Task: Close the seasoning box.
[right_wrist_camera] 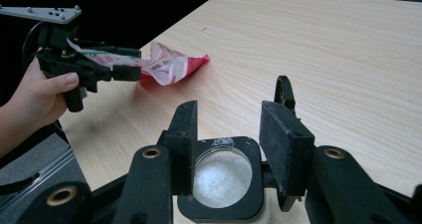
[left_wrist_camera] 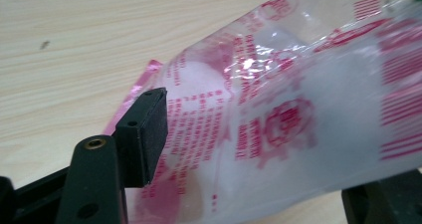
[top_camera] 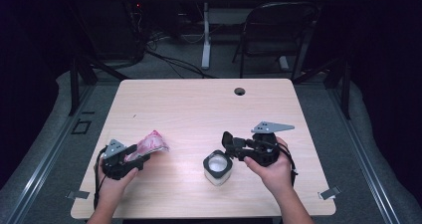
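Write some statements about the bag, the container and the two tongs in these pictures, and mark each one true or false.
1. The left tongs are shut on the plastic bag. True.
2. The bag carries blue print. False: the print is red and pink on clear film.
3. The container stands open, with white grains inside. True.
4. The right tongs are shut on the container's rim. False: they are open, with the jaws standing apart over the black rim.
5. The bag rests inside the container. False: it is apart from the container, on the side of the left tongs.
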`<state>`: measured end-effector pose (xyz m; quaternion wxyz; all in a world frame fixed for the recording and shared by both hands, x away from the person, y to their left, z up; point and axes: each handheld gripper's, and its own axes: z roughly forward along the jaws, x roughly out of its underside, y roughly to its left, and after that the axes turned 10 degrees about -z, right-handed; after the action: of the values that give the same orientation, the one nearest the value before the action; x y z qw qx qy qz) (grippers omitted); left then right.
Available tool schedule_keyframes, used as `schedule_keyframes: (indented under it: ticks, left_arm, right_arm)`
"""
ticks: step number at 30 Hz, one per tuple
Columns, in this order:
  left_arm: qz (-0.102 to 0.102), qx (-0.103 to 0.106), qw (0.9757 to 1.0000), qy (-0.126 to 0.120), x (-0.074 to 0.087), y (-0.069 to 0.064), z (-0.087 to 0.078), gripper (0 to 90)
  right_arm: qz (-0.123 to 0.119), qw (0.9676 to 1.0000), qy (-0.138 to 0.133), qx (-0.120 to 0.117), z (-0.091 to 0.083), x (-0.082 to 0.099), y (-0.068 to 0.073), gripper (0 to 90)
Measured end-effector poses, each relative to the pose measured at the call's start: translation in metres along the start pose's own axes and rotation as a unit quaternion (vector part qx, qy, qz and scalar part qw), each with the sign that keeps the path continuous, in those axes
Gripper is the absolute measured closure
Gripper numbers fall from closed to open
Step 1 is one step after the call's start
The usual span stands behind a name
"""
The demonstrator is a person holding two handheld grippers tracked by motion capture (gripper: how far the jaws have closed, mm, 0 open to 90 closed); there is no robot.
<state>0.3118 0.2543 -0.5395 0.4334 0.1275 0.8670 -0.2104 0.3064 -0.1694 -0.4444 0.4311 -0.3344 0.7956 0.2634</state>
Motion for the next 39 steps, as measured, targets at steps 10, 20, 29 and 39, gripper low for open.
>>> schedule_keyframes:
  ticks: [10,20,29,39]
  left_arm:
    - [0.022,0.002,0.9993,0.032,0.006,-0.020,0.000,38.0]
    - [0.059,0.017,0.9970,0.047,0.012,-0.040,0.006,35.9]
    - [0.078,0.027,0.9947,0.061,0.016,-0.054,0.010,36.1]
    - [0.099,0.032,0.9917,0.076,0.022,-0.066,0.018,35.7]
  right_arm:
    - [0.007,0.9998,-0.004,0.016,-0.006,0.001,-0.007,59.5]
    - [0.001,0.9998,-0.003,0.020,-0.008,0.000,-0.008,59.9]
    - [0.014,0.9993,-0.006,0.033,-0.015,-0.001,-0.010,60.4]
    - [0.014,0.9991,0.000,0.040,-0.017,0.000,-0.013,64.5]
